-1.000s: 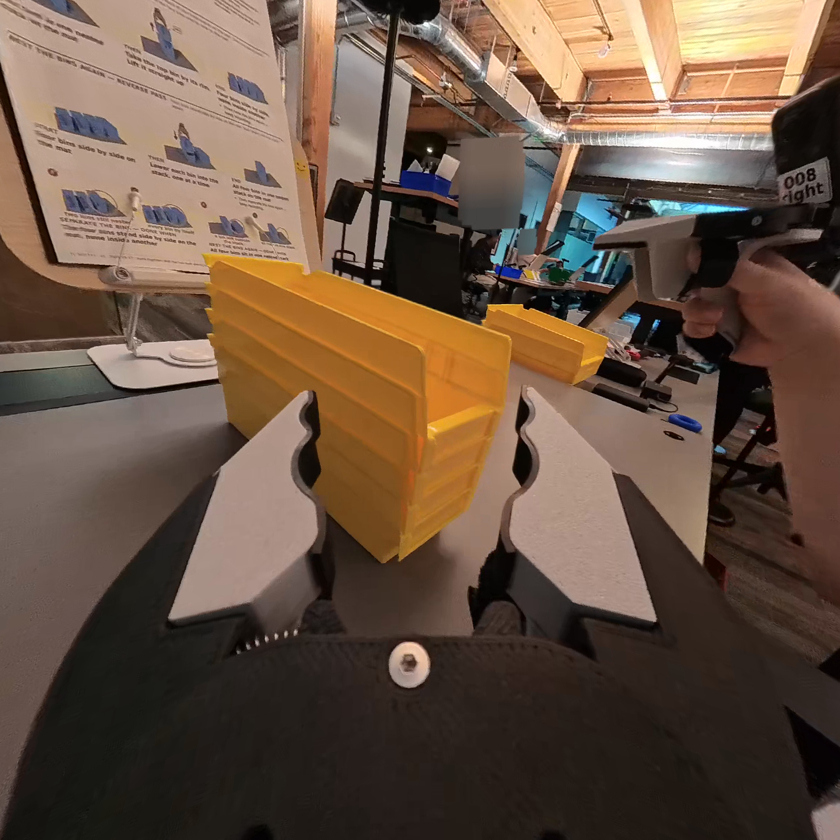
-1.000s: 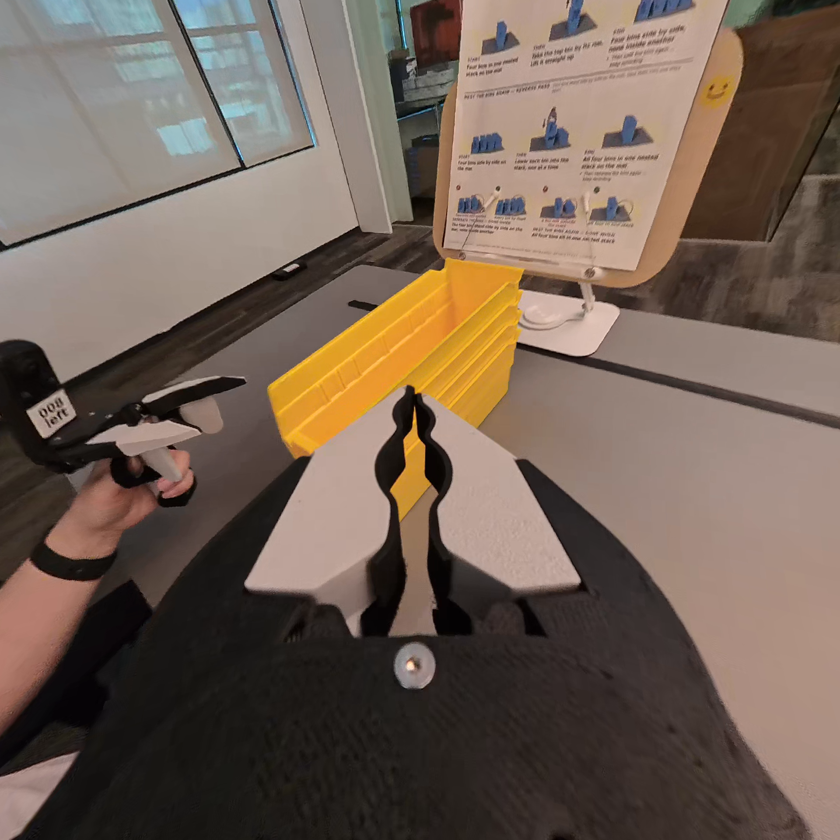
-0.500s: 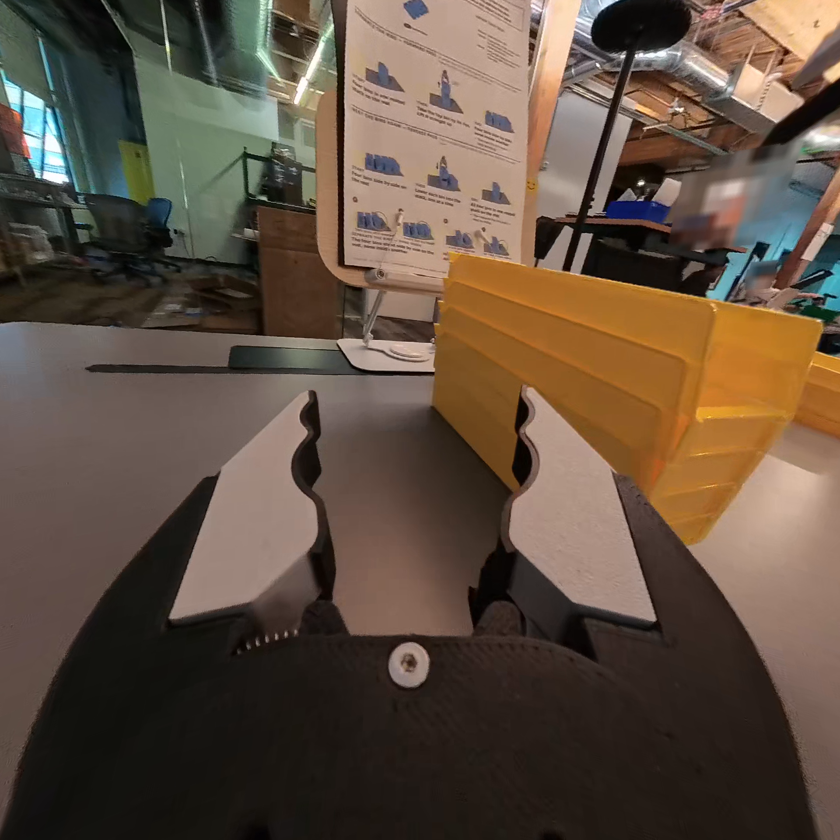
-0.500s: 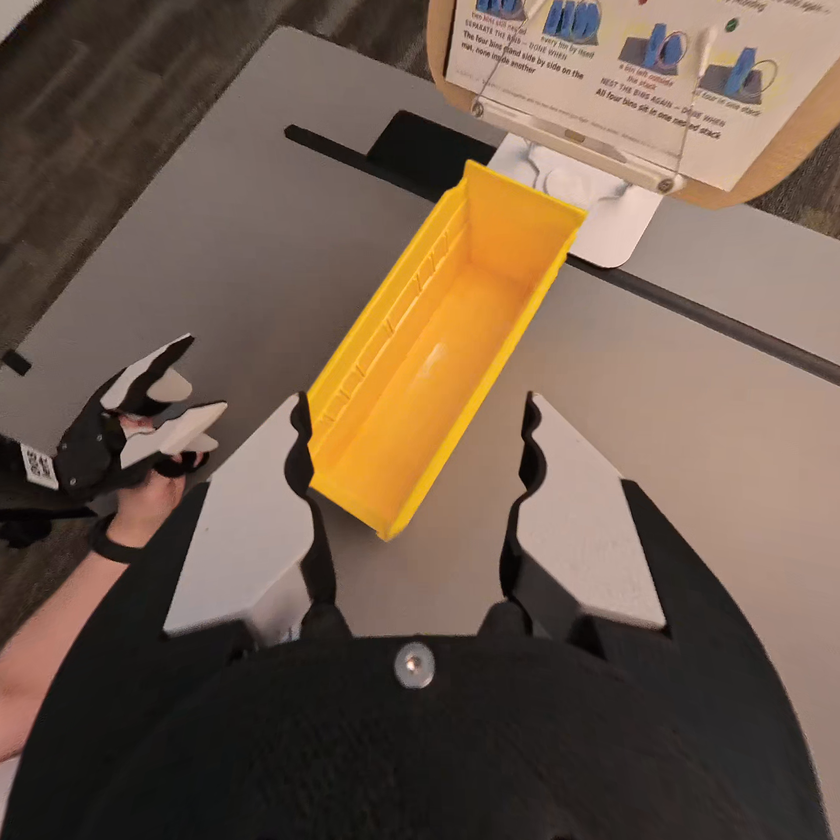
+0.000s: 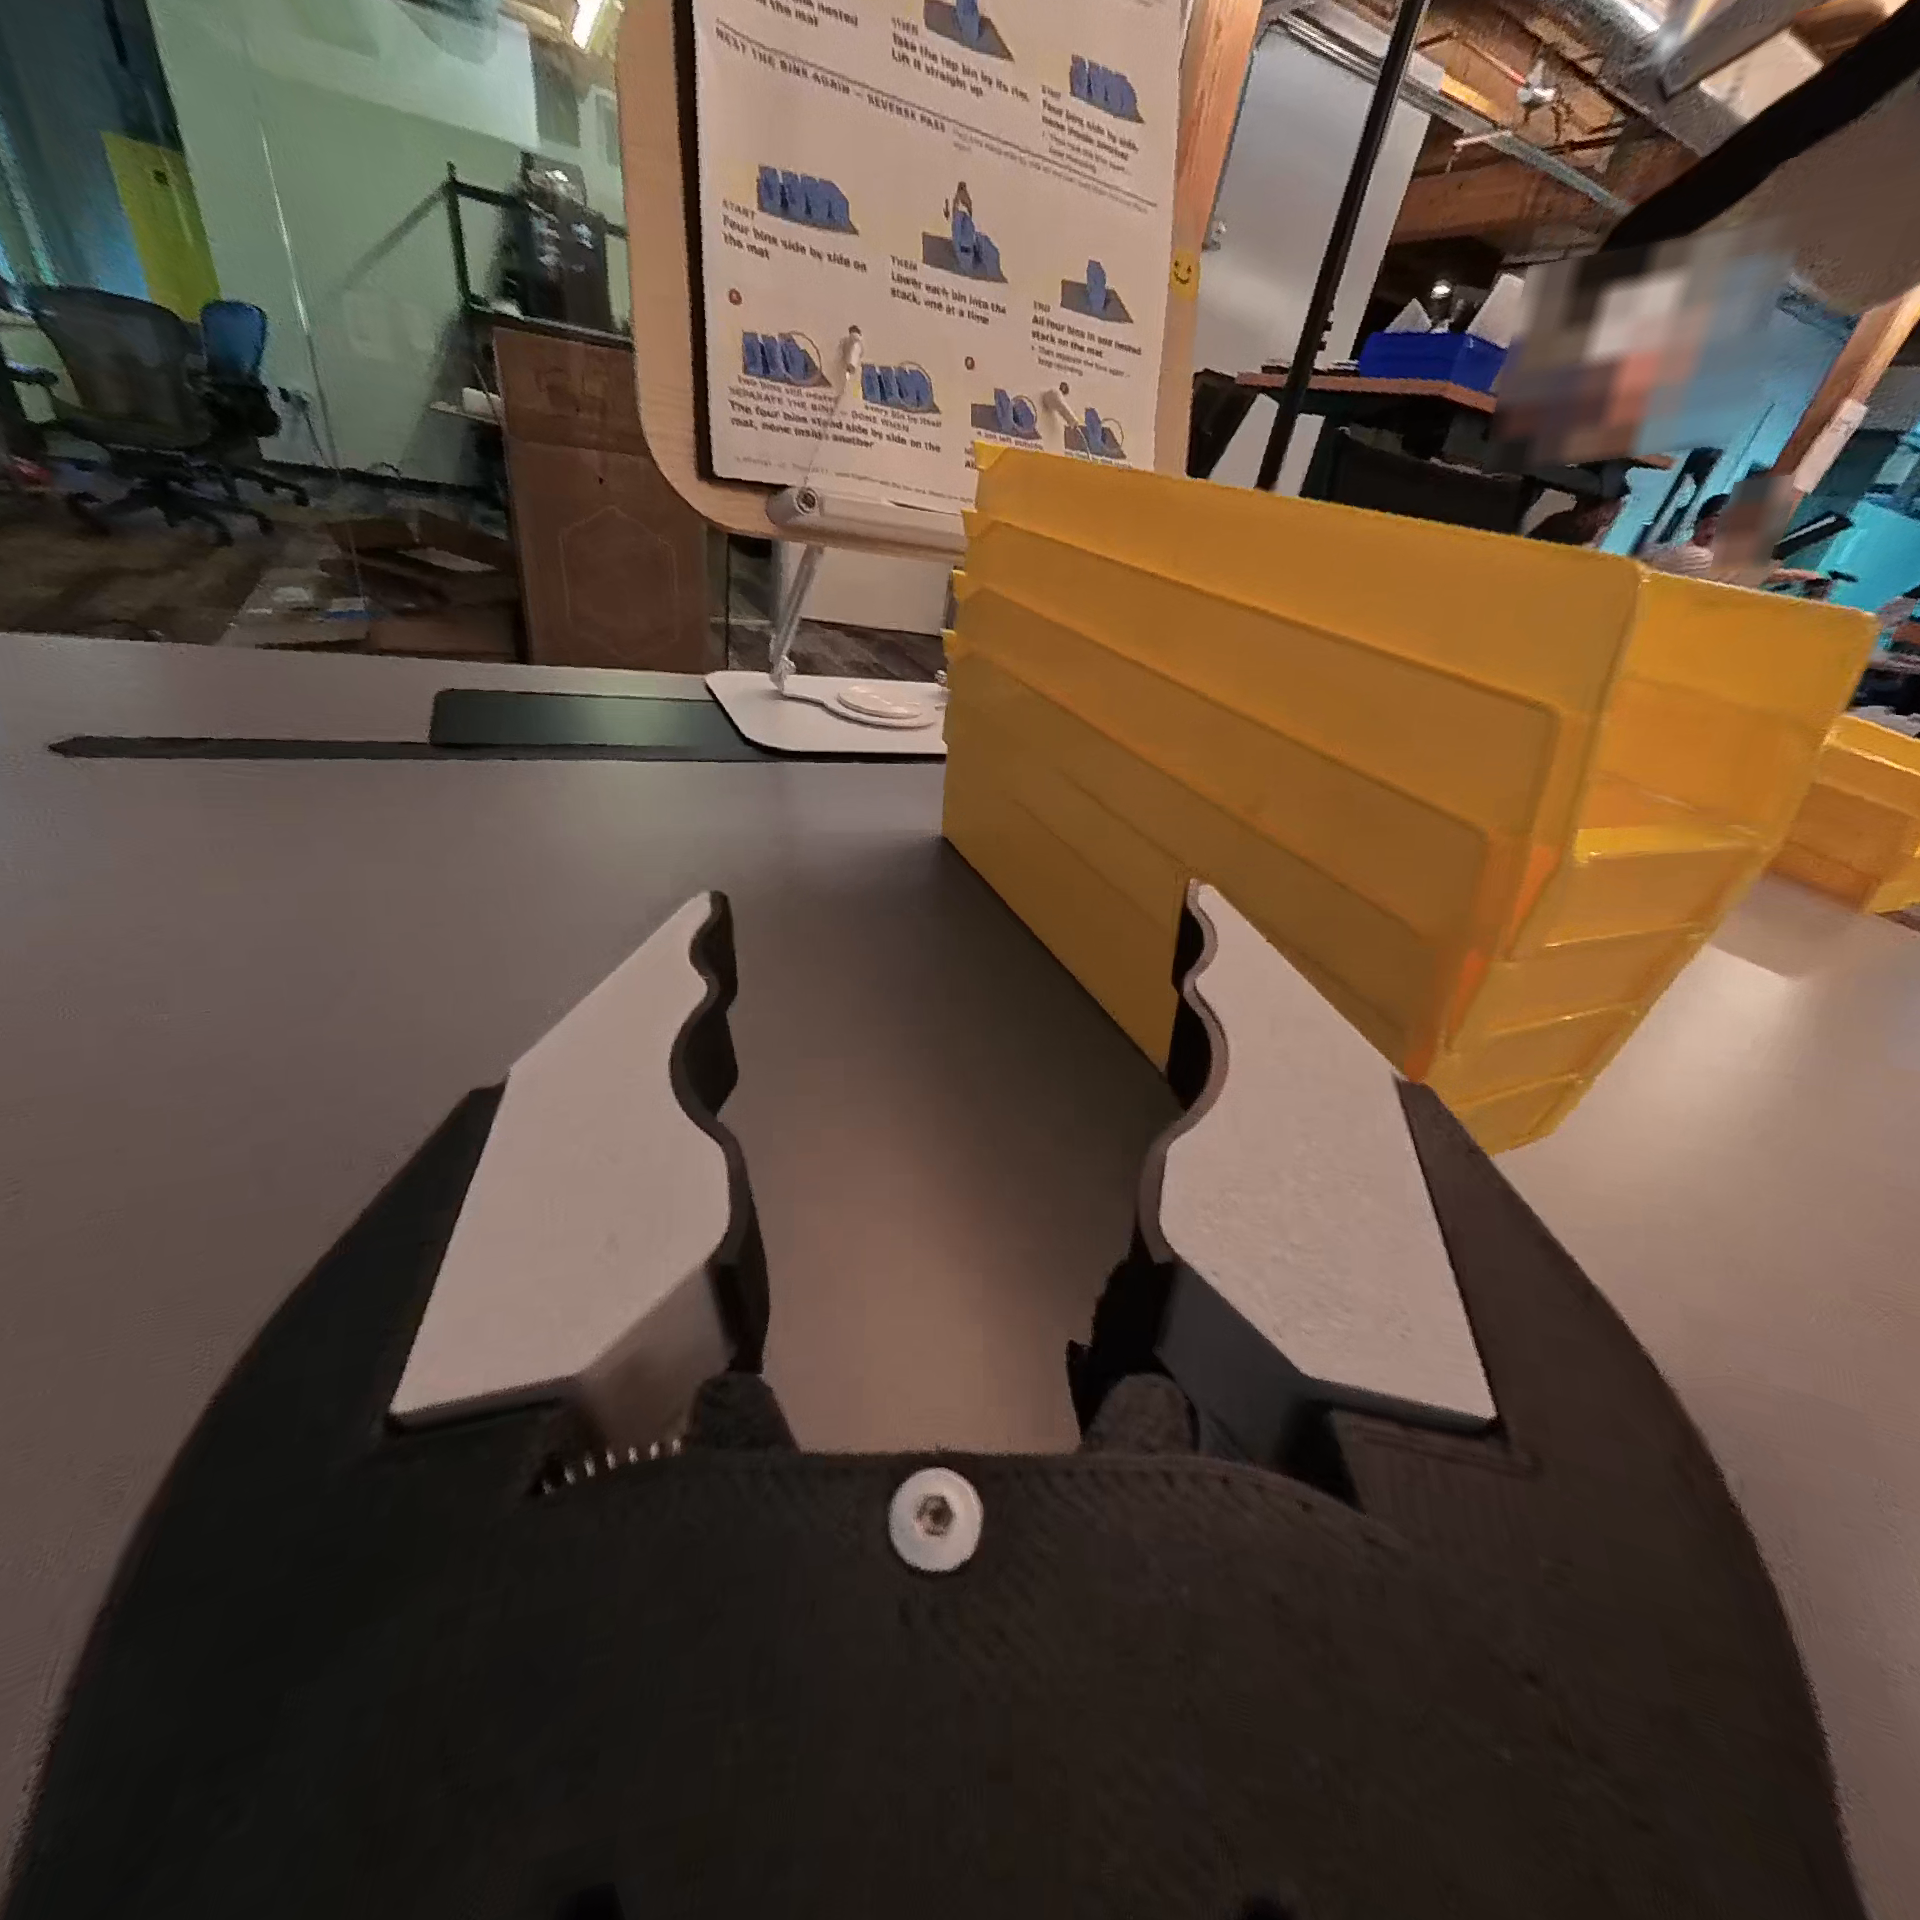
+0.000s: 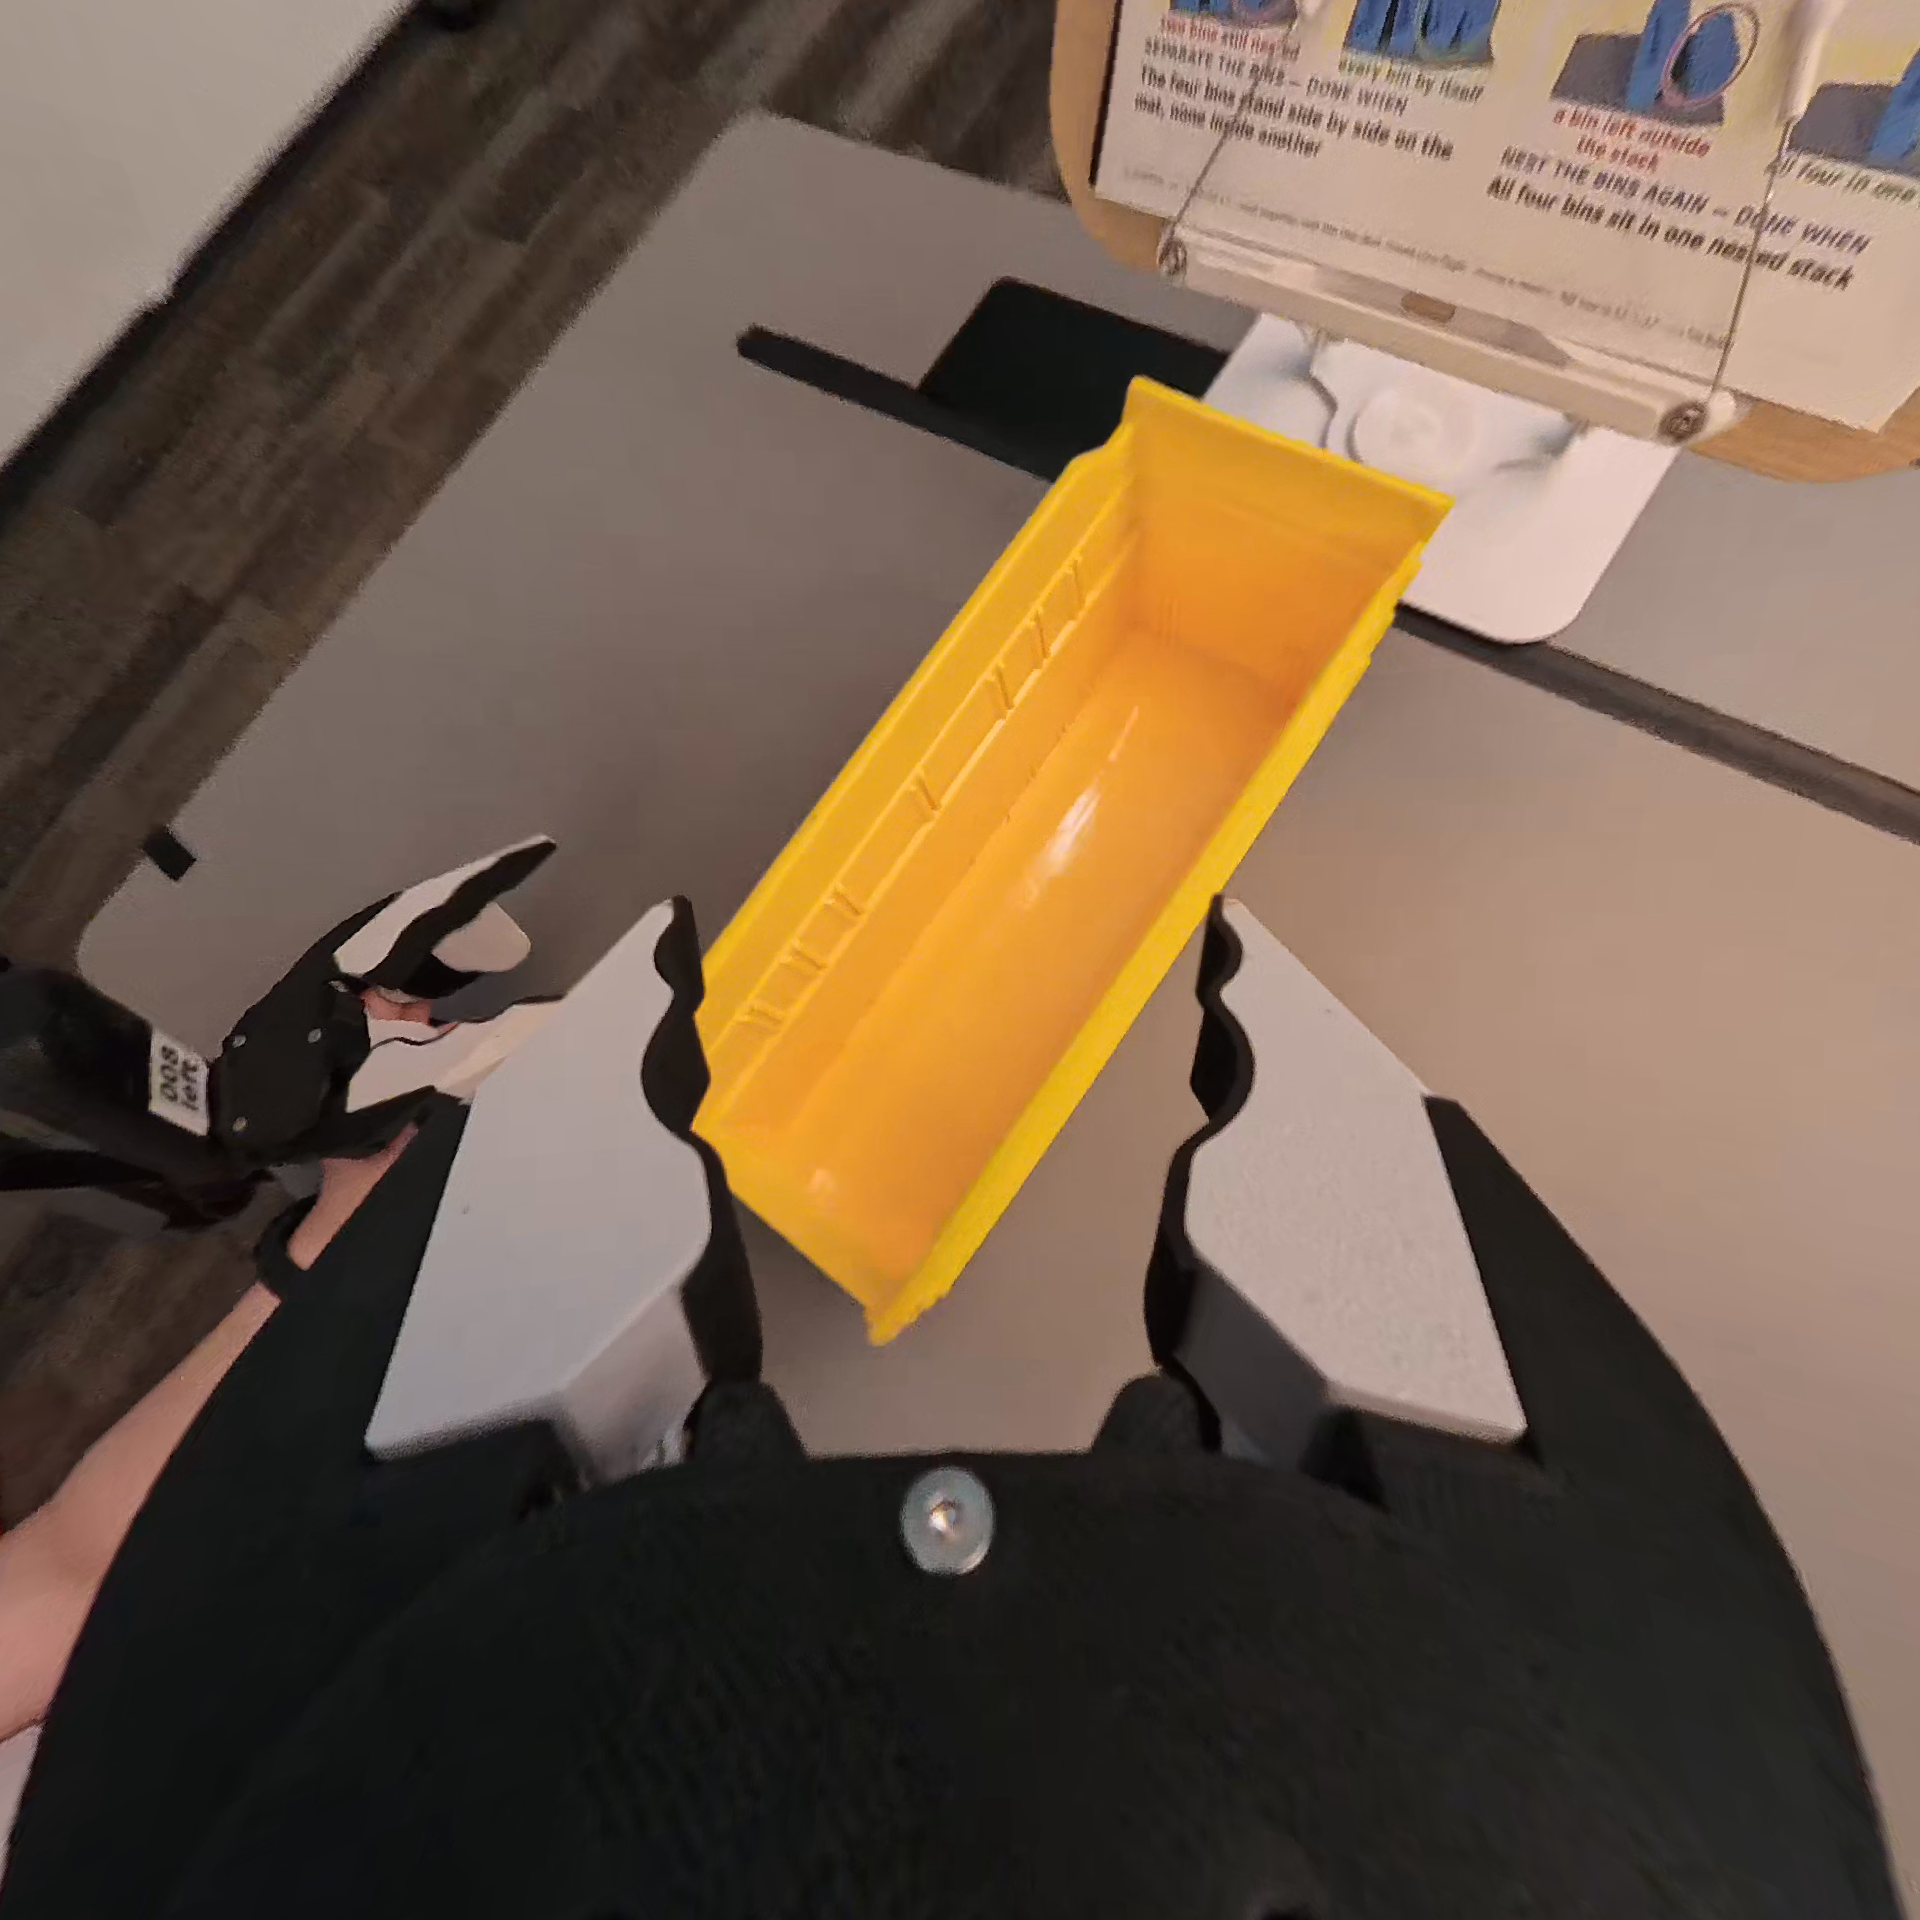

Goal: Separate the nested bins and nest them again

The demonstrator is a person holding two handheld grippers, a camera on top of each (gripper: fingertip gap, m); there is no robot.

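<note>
Nearest in the right wrist view, the right tongs (image 6: pixel 940 914) hung spread wide above the near end of the stack of nested yellow plastic bins (image 6: pixel 1049 862). They gripped nothing, and their pads stood clear of the rim on both sides. That high, downward-looking pose probably served to line the tongs up with the top bin's near end wall before a lift.

The left tongs (image 5: pixel 951 914) were also open and empty. They were held low over the grey worktop (image 5: pixel 416 935), beside the stack's long side wall. From there they could likely brace the lower bins while the top one came free; that is a judgement only.

The stack stood on the worktop with its stepped rims (image 5: pixel 1247 665) showing several bins, one inside another, so separation had not begun. Just behind its far end stood a white instruction sheet on a wooden board with a white stand (image 6: pixel 1507 187), facing the person for reference. Further yellow bins (image 5: pixel 1860 821) lay beyond on the right.
</note>
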